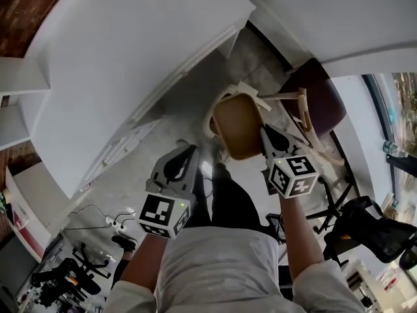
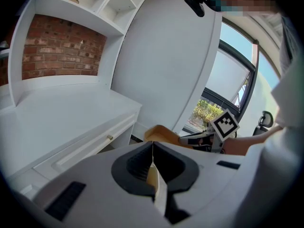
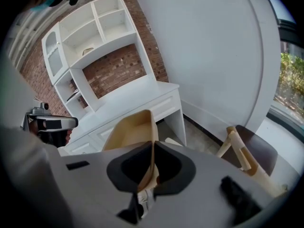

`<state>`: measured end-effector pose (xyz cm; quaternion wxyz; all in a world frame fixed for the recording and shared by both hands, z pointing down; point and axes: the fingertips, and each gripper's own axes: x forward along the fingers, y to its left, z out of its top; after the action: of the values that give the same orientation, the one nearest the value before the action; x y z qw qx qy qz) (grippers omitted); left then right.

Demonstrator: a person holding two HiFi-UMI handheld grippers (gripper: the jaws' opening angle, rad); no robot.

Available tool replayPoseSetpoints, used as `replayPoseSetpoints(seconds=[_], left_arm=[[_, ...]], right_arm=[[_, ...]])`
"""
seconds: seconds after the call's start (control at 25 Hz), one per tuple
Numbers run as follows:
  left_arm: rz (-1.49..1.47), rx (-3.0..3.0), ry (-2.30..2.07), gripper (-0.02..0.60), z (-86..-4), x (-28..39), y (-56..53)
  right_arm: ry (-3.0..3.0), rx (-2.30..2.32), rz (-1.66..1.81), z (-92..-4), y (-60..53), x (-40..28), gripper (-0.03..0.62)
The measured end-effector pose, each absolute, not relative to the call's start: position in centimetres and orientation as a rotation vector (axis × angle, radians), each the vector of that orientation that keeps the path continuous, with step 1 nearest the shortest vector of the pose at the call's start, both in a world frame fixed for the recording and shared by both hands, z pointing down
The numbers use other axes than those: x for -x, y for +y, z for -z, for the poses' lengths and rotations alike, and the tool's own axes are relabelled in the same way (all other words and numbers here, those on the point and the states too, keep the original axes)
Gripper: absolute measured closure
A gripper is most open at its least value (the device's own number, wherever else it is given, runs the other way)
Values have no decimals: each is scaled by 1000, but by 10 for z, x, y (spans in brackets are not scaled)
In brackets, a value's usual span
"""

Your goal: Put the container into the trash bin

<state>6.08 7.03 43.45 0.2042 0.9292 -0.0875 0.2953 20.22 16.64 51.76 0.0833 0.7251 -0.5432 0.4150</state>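
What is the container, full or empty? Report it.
Empty: the container, its wall clamped in the right gripper, shows only bare tan inner walls.

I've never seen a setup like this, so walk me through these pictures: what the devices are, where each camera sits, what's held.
No robot here: a person holds a two-jaw tool in each hand. One picture comes from a head camera looking down; the other two come from cameras riding on the tools. The right gripper has its jaws shut on the wall of a tan container. The left gripper is shut and empty. Nearby stand a white desk and a chair.
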Motion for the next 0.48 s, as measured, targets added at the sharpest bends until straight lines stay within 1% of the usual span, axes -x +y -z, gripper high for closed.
replayPoseSetpoints(seconds=[0.48], left_arm=[[-873, -2579, -183, 565, -481, -74, 74]], right_arm=[[-1542, -2143, -1282, -579, 184, -189, 557]])
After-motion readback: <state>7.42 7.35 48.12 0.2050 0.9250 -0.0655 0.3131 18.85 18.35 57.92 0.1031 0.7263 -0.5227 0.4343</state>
